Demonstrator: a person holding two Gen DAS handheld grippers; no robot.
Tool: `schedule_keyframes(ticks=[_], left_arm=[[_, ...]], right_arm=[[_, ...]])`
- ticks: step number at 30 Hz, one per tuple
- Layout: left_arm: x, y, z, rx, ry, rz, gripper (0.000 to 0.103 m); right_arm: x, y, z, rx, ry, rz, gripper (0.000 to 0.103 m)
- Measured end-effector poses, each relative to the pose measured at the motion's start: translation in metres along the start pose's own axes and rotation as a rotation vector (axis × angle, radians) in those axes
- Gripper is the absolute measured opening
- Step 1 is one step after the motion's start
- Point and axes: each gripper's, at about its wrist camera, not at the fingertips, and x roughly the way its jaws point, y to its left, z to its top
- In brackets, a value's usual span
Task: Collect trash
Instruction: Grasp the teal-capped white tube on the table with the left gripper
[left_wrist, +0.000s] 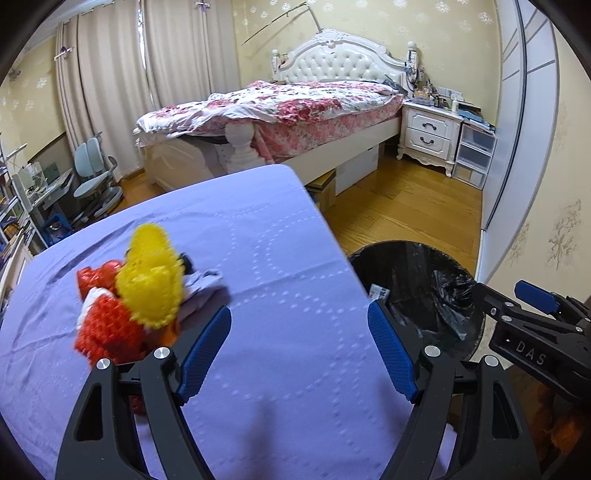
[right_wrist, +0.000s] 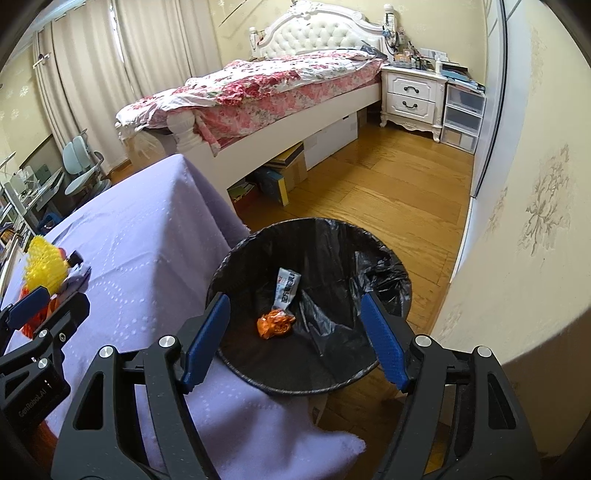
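Holding both sets of tongs spread wide with nothing between the blue pads, I have the left tongs (left_wrist: 299, 350) over the lavender tabletop (left_wrist: 277, 240) and the right tongs (right_wrist: 295, 341) above the trash bin (right_wrist: 236, 254). Under the right tongs, inside the black liner, an orange crumpled wrapper (right_wrist: 275, 324) lies at the bottom, with a white printed wrapper (right_wrist: 287, 286) just behind it, the two nearly touching. The bin stands on the wooden floor (right_wrist: 388, 192) right beside the tabletop's edge. Ahead and to the left of the left tongs, a pile sits on the cloth: a yellow spiky piece (left_wrist: 151, 277) on top of red and orange spiky pieces (left_wrist: 107, 328), with a crumpled pale scrap (left_wrist: 201, 286) just beside them. Beyond the tabletop stands a bed (left_wrist: 295, 107) with a floral cover.
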Motion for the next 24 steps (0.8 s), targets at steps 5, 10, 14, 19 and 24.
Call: schedule_keyframes(ticks=[5,10,14,19,24], left_arm=[[-0.013,0.028,-0.017,-0.032,0.012,0.035,0.077],[-0.025,0.062,-0.038,-0.076,0.032,0.090,0.077],[-0.028,0.091,-0.054,-0.137,0.057,0.142,0.077],[-0.025,0.120,-0.065,-0.214,0.089,0.175,0.077],[-0.014,0.138,-0.072,-0.257,0.132,0.197,0.076]], right_arm=[[-0.010,0.020,-0.012,-0.031,0.007,0.034,0.072],[-0.015,0.046,-0.024,-0.077,0.024,0.071,0.072],[-0.014,0.065,-0.032,-0.099,0.049,0.110,0.072],[-0.015,0.090,-0.039,-0.144,0.065,0.141,0.072],[-0.016,0.112,-0.044,-0.189,0.069,0.158,0.072]])
